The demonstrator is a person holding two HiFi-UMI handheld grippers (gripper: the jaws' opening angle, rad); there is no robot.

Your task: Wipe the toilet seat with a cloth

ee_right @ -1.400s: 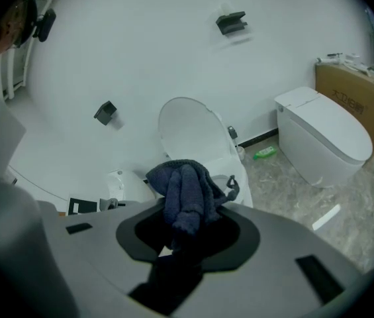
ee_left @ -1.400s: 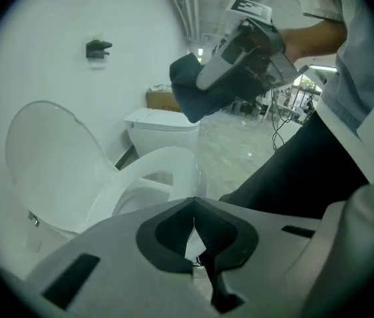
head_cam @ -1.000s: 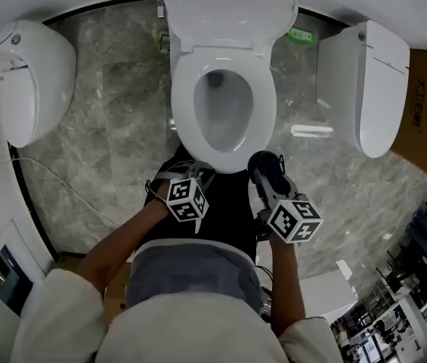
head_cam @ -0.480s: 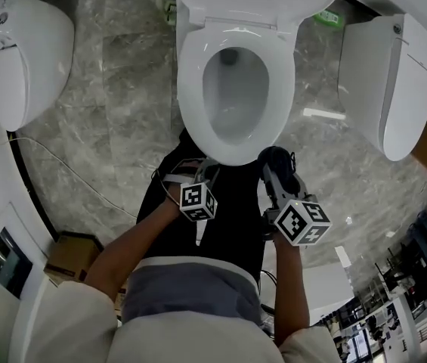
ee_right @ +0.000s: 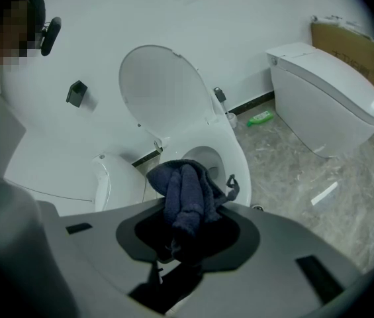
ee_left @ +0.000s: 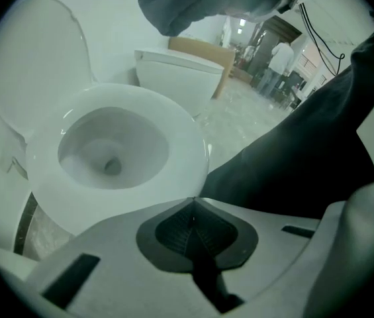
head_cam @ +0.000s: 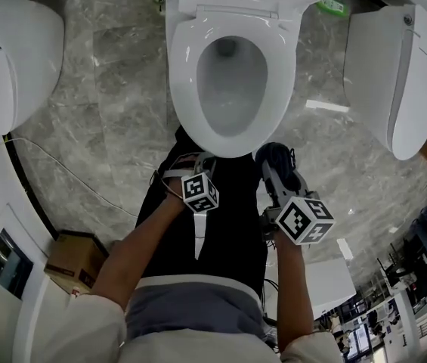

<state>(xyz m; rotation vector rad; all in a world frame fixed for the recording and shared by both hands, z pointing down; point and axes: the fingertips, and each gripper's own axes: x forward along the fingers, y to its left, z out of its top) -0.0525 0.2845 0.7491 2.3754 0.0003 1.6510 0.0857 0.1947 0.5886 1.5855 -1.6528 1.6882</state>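
The toilet seat [head_cam: 181,89] lies down on its bowl with the lid [ee_right: 163,91] raised behind it, and both grippers are at its front edge, on the person's side.

The right gripper [head_cam: 275,178] is at the front-right of the seat. Its jaws are pinching a dark blue cloth [ee_right: 185,197], which bunches up out of them in thick folds with a small loop hanging off one side. In the head view the cloth is just off the seat's front rim; whether it touches the seat cannot be told.

The left gripper [ee_left: 193,207] is at the front-left of the seat, its jaws pressed together with nothing between them. Its tips point at the near rim, and the bowl opens just beyond.

The person's dark trousers [head_cam: 221,225] fill the space between the seat's front and the two arms.

To the right of the seat stands another white toilet [head_cam: 394,74], and a third [head_cam: 9,59] stands to its left, both well apart from it on the grey marbled floor [head_cam: 115,89]. A green bottle [head_cam: 332,6] lies behind the seat on the right. A cardboard box [head_cam: 73,259] sits in front of it and to the left.
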